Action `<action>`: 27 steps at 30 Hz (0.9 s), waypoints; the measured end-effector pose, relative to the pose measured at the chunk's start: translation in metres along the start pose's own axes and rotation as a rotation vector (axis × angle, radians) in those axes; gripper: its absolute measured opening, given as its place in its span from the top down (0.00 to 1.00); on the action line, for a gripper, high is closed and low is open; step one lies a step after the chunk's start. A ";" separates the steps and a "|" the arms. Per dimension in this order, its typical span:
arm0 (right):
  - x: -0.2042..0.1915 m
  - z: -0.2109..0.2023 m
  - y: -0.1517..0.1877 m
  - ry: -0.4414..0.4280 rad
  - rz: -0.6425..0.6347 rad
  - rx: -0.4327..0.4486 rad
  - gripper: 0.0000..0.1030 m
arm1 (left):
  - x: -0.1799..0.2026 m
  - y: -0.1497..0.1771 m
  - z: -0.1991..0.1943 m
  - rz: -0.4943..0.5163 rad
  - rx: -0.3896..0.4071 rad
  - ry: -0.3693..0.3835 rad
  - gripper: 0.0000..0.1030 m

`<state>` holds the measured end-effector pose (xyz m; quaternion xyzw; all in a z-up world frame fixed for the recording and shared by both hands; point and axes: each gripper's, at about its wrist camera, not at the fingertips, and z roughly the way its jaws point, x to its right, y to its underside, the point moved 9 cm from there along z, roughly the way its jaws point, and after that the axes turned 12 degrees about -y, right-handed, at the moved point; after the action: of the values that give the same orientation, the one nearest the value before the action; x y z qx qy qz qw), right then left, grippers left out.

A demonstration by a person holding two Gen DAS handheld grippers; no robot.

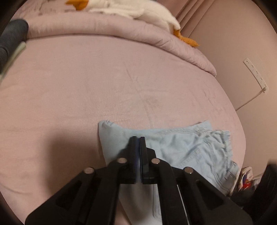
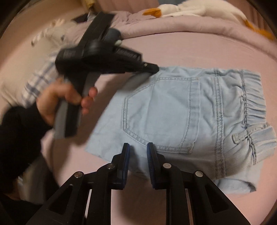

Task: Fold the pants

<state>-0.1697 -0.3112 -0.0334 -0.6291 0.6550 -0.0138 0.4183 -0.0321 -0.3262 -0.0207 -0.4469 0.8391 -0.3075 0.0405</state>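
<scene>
Light blue denim pants (image 2: pixel 173 110) lie folded on the pink bed sheet (image 2: pixel 190 52), back pocket up and the elastic waistband to the right. My left gripper (image 1: pixel 138 138) has its jaws together at the pants' (image 1: pixel 181 147) far edge, where the fabric rises to the tips and looks pinched. From the right wrist view, that left gripper (image 2: pixel 154 68) is held by a person's hand (image 2: pixel 69 97) and touches the pants' upper left edge. My right gripper (image 2: pixel 138 145) hovers over the near edge, jaws apart, with the fabric below them and no pad pressing on it.
A rolled pink quilt (image 1: pixel 103 26) runs along the back of the bed with a white plush toy (image 1: pixel 138 12) with orange feet on it. A plaid cloth (image 2: pixel 39 76) lies to the left. A white power strip (image 1: pixel 256 74) hangs on the wall to the right.
</scene>
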 end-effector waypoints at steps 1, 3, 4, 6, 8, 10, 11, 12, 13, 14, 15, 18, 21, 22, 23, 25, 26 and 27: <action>0.002 -0.007 -0.004 -0.010 0.017 0.027 0.79 | 0.003 0.002 -0.010 0.010 0.019 0.004 0.87; 0.014 -0.031 -0.022 0.017 0.038 0.117 0.79 | 0.011 0.013 -0.029 0.032 0.050 0.039 0.77; 0.021 -0.040 -0.029 0.051 0.039 0.147 0.78 | 0.014 0.019 -0.033 0.047 0.050 0.050 0.76; 0.044 -0.057 -0.048 0.168 0.052 0.195 0.78 | 0.019 0.044 -0.040 0.084 0.034 0.044 0.76; 0.062 -0.066 -0.060 0.221 0.065 0.223 0.78 | 0.018 0.075 -0.038 0.089 -0.027 0.045 0.78; 0.078 -0.065 -0.067 0.273 0.088 0.218 0.78 | 0.016 0.108 -0.031 0.097 -0.090 0.045 0.78; 0.089 -0.061 -0.068 0.305 0.102 0.200 0.78 | 0.016 0.114 -0.036 0.097 -0.059 0.046 0.78; 0.099 -0.052 -0.065 0.315 0.135 0.172 0.78 | 0.016 0.119 -0.043 0.095 -0.044 0.051 0.78; 0.097 -0.040 -0.062 0.306 0.156 0.145 0.78 | 0.016 0.124 -0.047 0.086 -0.058 0.052 0.78; 0.101 -0.035 -0.061 0.307 0.150 0.139 0.78 | 0.015 0.126 -0.050 0.077 -0.063 0.048 0.78; 0.101 -0.034 -0.062 0.323 0.126 0.145 0.78 | 0.013 0.130 -0.054 0.073 -0.068 0.038 0.78; 0.088 -0.038 -0.064 0.338 0.124 0.141 0.78 | 0.015 0.136 -0.059 0.096 -0.073 0.009 0.76; 0.081 -0.053 -0.062 0.327 0.108 0.175 0.76 | 0.013 0.146 -0.061 0.091 -0.070 -0.002 0.76; 0.074 -0.059 -0.058 0.328 0.091 0.186 0.73 | 0.012 0.147 -0.062 0.086 -0.070 -0.004 0.76; 0.068 -0.064 -0.052 0.331 0.077 0.193 0.70 | 0.012 0.148 -0.062 0.080 -0.070 -0.007 0.76; 0.061 -0.070 -0.036 0.339 0.055 0.186 0.70 | 0.013 0.144 -0.059 0.078 -0.071 -0.012 0.76; 0.065 -0.071 -0.029 0.350 0.049 0.177 0.70 | 0.013 0.144 -0.059 0.082 -0.070 -0.016 0.76; 0.064 -0.070 -0.019 0.366 0.036 0.158 0.70 | 0.015 0.142 -0.058 0.084 -0.069 -0.019 0.76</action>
<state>-0.1842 -0.4042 -0.0117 -0.5696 0.7282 -0.1719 0.3402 -0.1638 -0.2519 -0.0495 -0.4154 0.8668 -0.2720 0.0460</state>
